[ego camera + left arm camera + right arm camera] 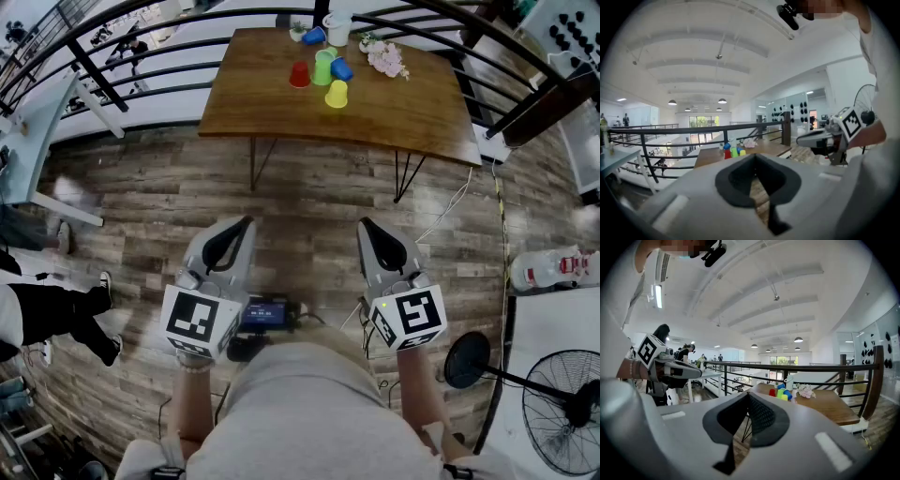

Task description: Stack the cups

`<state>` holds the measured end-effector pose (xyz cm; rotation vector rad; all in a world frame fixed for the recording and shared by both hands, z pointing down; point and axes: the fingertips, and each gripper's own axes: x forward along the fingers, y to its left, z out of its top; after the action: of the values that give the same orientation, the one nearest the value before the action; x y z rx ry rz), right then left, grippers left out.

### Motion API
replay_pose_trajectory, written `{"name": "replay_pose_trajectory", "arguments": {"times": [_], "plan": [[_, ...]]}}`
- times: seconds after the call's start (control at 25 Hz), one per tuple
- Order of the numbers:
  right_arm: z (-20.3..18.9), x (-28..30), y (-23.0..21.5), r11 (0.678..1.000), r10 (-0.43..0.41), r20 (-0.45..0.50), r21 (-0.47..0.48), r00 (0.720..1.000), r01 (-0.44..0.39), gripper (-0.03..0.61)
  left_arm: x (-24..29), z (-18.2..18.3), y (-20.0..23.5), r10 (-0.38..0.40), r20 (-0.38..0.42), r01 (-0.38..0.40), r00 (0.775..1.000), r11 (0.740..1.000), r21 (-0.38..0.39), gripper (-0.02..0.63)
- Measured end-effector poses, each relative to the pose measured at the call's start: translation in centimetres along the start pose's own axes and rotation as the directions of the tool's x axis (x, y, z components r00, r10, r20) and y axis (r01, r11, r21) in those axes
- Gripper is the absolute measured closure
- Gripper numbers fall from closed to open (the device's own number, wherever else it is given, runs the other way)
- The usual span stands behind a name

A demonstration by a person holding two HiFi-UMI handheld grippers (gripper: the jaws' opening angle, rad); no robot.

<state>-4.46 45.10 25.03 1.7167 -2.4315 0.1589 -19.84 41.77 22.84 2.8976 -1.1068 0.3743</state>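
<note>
Far ahead, a wooden table (394, 108) carries the cups in a loose cluster: red (299, 74), green (323, 67), blue (341, 68) and yellow (337, 94), with a second blue cup (314, 36) further back. My left gripper (246, 223) and right gripper (364, 225) are held side by side over the plank floor, well short of the table, both shut and empty. In the left gripper view the jaws (757, 157) meet below the distant cups (734, 152). The right gripper view shows the same, with its jaws (749, 395) closed below the cups (781, 393).
A white jar (338, 28) and a pink flower bunch (386, 58) stand by the cups. A black railing (169, 66) curves behind the table. A floor fan (562, 398) stands at the lower right. A person's legs (66, 314) and a white table (37, 141) are at the left.
</note>
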Motion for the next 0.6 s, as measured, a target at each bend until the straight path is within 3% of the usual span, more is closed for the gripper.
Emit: {"name": "replay_pose_trajectory", "arguments": {"times": [0.6], "plan": [[-0.58, -0.04, -0.14, 1.000, 0.005, -0.011, 0.011, 1.000, -0.005, 0.575, 0.48, -0.12, -0.33, -0.009, 0.005, 0.009, 1.000, 1.000, -0.003, 0.620]]}}
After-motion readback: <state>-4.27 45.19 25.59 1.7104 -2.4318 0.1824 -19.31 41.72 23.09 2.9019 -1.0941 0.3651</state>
